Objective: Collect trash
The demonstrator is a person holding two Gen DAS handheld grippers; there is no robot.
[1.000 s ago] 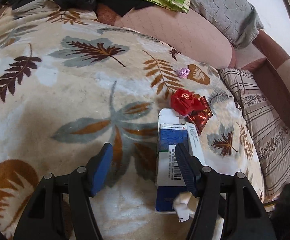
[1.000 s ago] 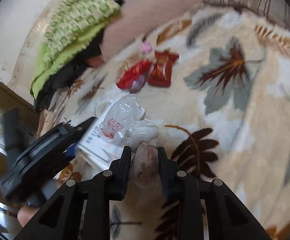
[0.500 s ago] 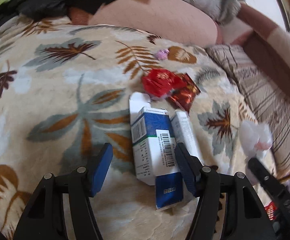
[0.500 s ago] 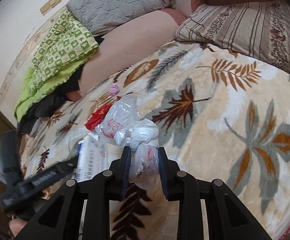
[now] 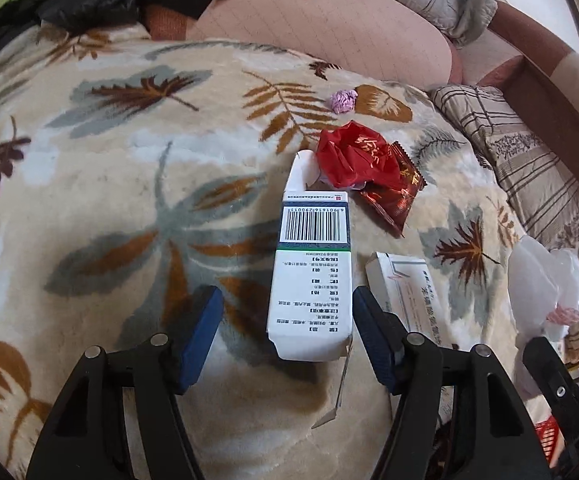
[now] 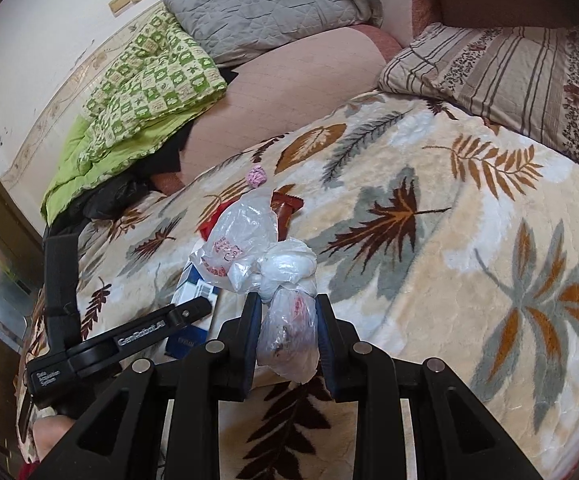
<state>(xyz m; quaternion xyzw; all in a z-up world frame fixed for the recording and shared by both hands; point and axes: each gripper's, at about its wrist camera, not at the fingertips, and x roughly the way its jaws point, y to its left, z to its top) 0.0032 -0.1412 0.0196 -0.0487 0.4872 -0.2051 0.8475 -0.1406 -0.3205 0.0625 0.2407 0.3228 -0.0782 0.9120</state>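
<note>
The white-and-blue carton lies flat on the leaf-patterned blanket, barcode side up, its near end between the blue pads of my left tongs. Those tongs are spread wide — the carton sits close to the right pad, with a clear gap to the left one, and neither pad presses it. Just right of it lies a second, smaller white box, partly hidden by my right finger. At the carton's far end a crumpled red wrapper rests against its open flap, overlapping a dark red foil sachet. Farther off, apart from the rest, is a small pink paper ball.

My right tongs are clamped on a clear plastic bag — its knotted, bunched top stands up past the fingertips, with red print on the film. That bag shows at the right edge of the left camera, above the striped pillow.

From the right camera, the left tongs' black body reaches in from the left over the carton, with part of my hand below it. Beyond the blanket are a pink quilted cushion, a green patterned quilt and a grey pillow.
</note>
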